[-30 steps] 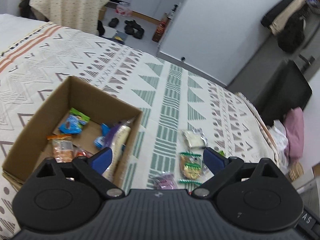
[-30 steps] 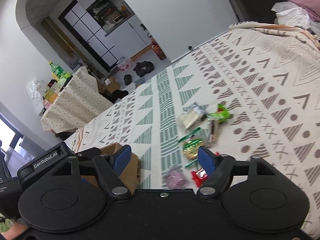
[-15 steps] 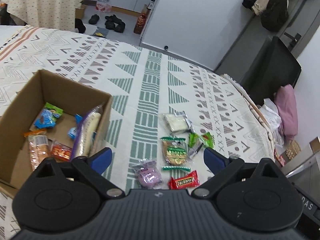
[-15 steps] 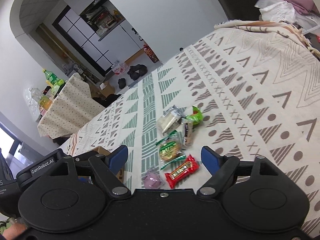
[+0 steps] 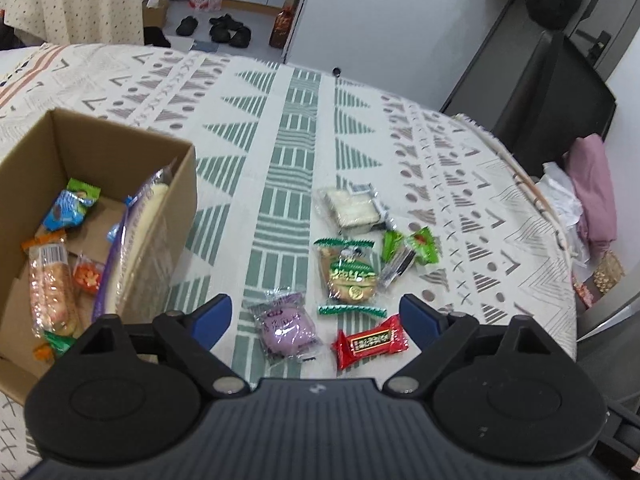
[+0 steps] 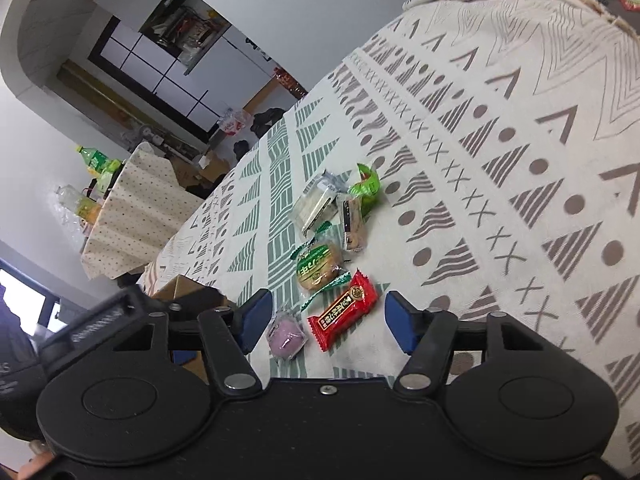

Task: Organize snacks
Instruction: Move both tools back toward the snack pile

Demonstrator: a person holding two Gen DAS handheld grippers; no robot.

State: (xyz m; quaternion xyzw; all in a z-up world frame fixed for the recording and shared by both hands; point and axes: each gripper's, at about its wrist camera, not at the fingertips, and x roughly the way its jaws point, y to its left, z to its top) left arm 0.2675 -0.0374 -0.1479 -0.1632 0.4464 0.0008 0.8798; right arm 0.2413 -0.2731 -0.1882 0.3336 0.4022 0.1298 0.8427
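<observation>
A cardboard box (image 5: pixel 178 168) stands at the left on the patterned bedspread, with several snack packets inside, among them a long purple-edged packet (image 5: pixel 136 240) leaning on its right wall. Loose snacks lie to its right: a purple packet (image 5: pixel 285 328), a red bar (image 5: pixel 370 341), a green cookie packet (image 5: pixel 350 276), a clear white packet (image 5: pixel 352 210) and small green candies (image 5: pixel 420 245). My left gripper (image 5: pixel 316 318) is open and empty above the purple packet and red bar. My right gripper (image 6: pixel 326 322) is open and empty, just short of the red bar (image 6: pixel 344 310) and purple packet (image 6: pixel 286 334).
The bedspread's far edge (image 5: pixel 516 168) drops off at the right, with a dark cabinet (image 5: pixel 560 92) and pink cloth (image 5: pixel 592 192) beyond. A cloth-covered table (image 6: pixel 132 208) with bottles stands past the bed. Shoes (image 5: pixel 224 28) lie on the floor.
Both grippers have pulled back and shifted right from the box toward the loose snacks. The red bar and purple packet have come fully into view between the fingers. Both stay open.
</observation>
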